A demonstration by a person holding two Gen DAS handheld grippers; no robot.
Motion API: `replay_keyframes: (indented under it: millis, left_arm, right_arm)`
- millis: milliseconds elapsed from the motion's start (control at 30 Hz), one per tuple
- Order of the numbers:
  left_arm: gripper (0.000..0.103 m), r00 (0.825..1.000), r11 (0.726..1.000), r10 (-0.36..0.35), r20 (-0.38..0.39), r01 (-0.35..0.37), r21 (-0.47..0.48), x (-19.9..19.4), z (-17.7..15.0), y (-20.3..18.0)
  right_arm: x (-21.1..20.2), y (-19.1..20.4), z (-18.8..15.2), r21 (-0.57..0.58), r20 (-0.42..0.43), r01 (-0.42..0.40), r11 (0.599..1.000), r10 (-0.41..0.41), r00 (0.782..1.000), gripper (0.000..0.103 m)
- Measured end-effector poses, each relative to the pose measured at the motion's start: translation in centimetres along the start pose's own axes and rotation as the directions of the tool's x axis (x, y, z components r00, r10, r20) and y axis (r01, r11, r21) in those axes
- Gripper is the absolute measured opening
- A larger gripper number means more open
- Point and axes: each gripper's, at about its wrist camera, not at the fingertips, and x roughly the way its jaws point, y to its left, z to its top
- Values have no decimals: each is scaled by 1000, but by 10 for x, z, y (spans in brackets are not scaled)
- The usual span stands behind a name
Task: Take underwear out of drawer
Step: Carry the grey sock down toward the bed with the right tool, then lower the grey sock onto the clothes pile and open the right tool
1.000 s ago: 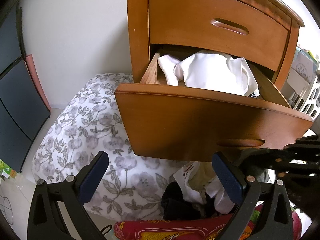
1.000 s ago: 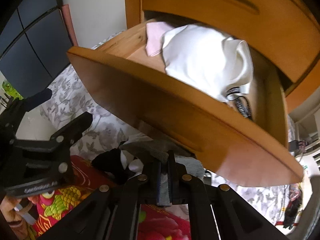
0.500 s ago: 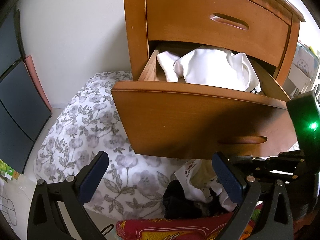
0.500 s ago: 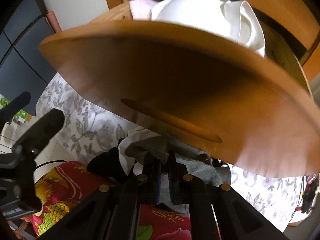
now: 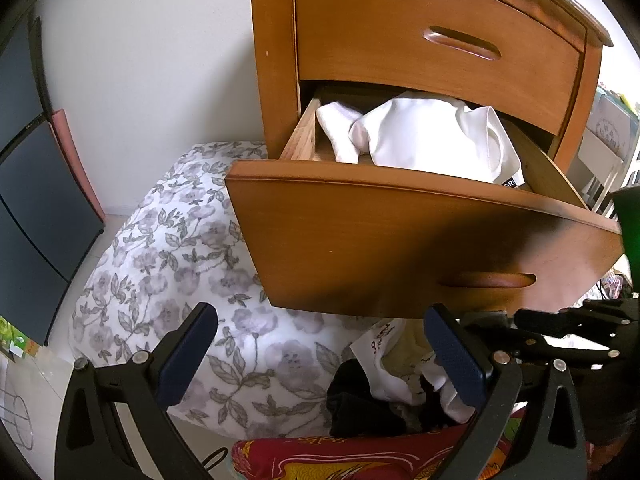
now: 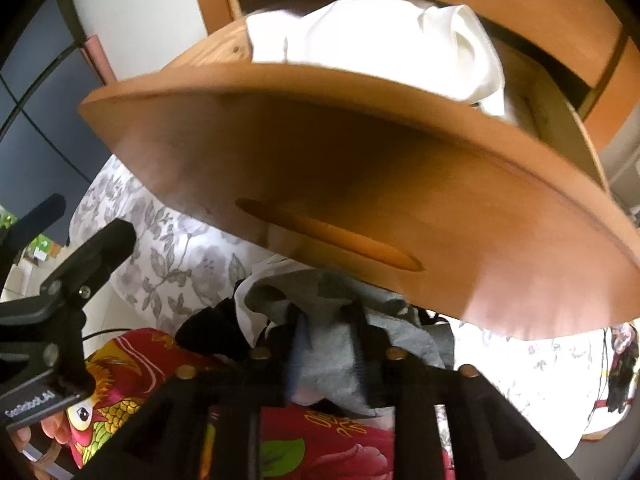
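Grey underwear (image 6: 332,344) sits between your opening right gripper (image 6: 326,350) jaws, below the open drawer (image 5: 400,240); your left gripper (image 5: 320,356) gapes empty.

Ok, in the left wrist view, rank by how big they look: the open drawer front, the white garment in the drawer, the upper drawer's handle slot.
1. Open drawer front, nearest the camera, so enlarged.
2. White garment.
3. Upper handle slot.

Left hand-held gripper (image 5: 320,354) gapes wide; right hand-held gripper (image 6: 326,344), blurred, seemingly opening.
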Motion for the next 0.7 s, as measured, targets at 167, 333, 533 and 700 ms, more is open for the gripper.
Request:
replay_keyframes:
  millis: [167, 333, 533, 700]
  left_arm:
    - [103, 1000, 1000, 1, 1, -1, 0, 0, 0, 0]
    - [103, 1000, 1000, 1, 2, -1, 0, 0, 0, 0]
    - [103, 1000, 1000, 1, 1, -1, 0, 0, 0, 0]
    - [103, 1000, 1000, 1, 1, -1, 0, 0, -1, 0]
  right_arm:
    - [-18, -2, -2, 4, 40, -10, 1000, 10, 999, 34]
    - [-40, -9, -6, 33, 95, 1, 999, -4, 995, 50]
    - [-61, -22, -16, 102, 137, 13, 995, -27, 990, 53]
    - [-64, -38, -29, 188, 152, 23, 982, -52, 987, 67]
